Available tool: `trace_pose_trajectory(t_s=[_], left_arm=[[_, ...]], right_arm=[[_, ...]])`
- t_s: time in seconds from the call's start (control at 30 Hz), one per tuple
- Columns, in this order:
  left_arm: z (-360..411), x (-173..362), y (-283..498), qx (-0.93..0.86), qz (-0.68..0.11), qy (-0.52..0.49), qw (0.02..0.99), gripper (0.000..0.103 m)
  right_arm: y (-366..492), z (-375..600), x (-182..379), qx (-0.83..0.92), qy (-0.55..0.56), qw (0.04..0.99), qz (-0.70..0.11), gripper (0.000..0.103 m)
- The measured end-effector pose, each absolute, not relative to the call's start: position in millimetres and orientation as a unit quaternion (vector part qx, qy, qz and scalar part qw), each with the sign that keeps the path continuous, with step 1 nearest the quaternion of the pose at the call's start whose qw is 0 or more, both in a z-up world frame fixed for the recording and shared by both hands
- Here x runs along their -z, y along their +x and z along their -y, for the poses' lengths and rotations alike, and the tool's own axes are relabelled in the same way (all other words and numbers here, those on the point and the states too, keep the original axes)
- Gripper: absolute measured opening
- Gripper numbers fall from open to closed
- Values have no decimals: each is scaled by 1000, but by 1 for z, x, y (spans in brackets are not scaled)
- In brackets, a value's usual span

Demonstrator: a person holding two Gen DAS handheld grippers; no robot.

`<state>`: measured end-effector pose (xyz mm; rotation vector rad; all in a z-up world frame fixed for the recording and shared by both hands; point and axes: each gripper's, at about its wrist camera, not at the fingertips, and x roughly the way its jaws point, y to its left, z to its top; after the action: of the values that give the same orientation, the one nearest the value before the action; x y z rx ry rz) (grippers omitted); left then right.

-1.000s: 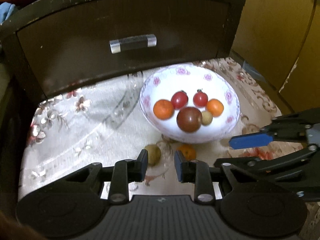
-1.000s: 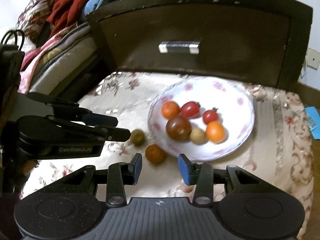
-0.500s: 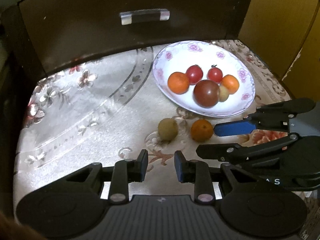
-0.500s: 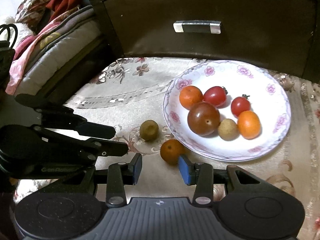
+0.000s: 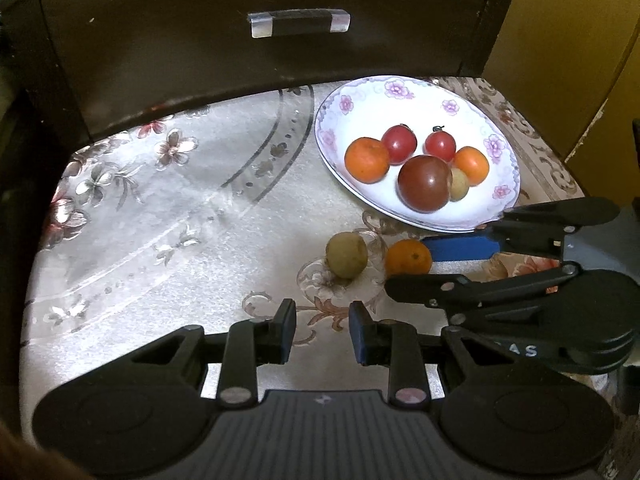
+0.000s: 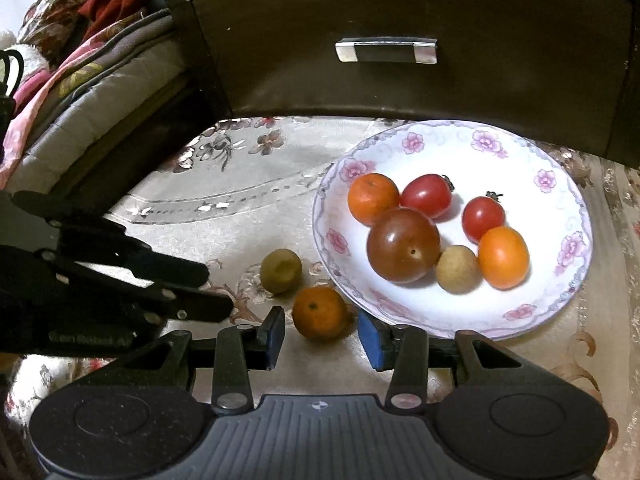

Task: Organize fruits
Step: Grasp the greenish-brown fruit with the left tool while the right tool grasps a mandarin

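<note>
A white flowered bowl [image 6: 560,300] [image 5: 340,120] holds several fruits: small oranges, red tomatoes, a dark tomato [image 6: 402,244] and a tan fruit. On the cloth beside it lie a small orange [image 6: 320,313] [image 5: 408,257] and a green-brown fruit [image 6: 281,271] [image 5: 346,254]. My right gripper [image 6: 322,334] is open, its fingers on either side of the loose orange, not touching it; it also shows in the left wrist view [image 5: 424,266]. My left gripper [image 5: 322,330] is open and empty, a little short of the green-brown fruit.
A dark wooden drawer front with a metal handle [image 6: 386,50] stands right behind the bowl. A floral tablecloth [image 5: 160,208] covers the surface. Bedding and clothes [image 6: 80,60] lie off the left. A yellow cabinet [image 5: 568,60] stands at the right.
Both grippers have moved forward and down toward the loose fruits. The right gripper's fingers now flank the loose orange. Both jaws stay open.
</note>
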<state>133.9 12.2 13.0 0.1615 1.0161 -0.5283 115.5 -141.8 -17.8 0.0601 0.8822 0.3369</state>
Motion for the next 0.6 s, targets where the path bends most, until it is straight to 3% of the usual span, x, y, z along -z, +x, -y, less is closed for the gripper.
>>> trace_pose_trajectory(t_s=[0.13,0.6], left_arm=[[-12,-12,136,254,-478,70,838,37],[20,1,152,246,-451,72,855,37]], right_arm=[[116,137,18,-170,7,888,-427,24],[84,162,-6,-186,-25,871,-454,24]])
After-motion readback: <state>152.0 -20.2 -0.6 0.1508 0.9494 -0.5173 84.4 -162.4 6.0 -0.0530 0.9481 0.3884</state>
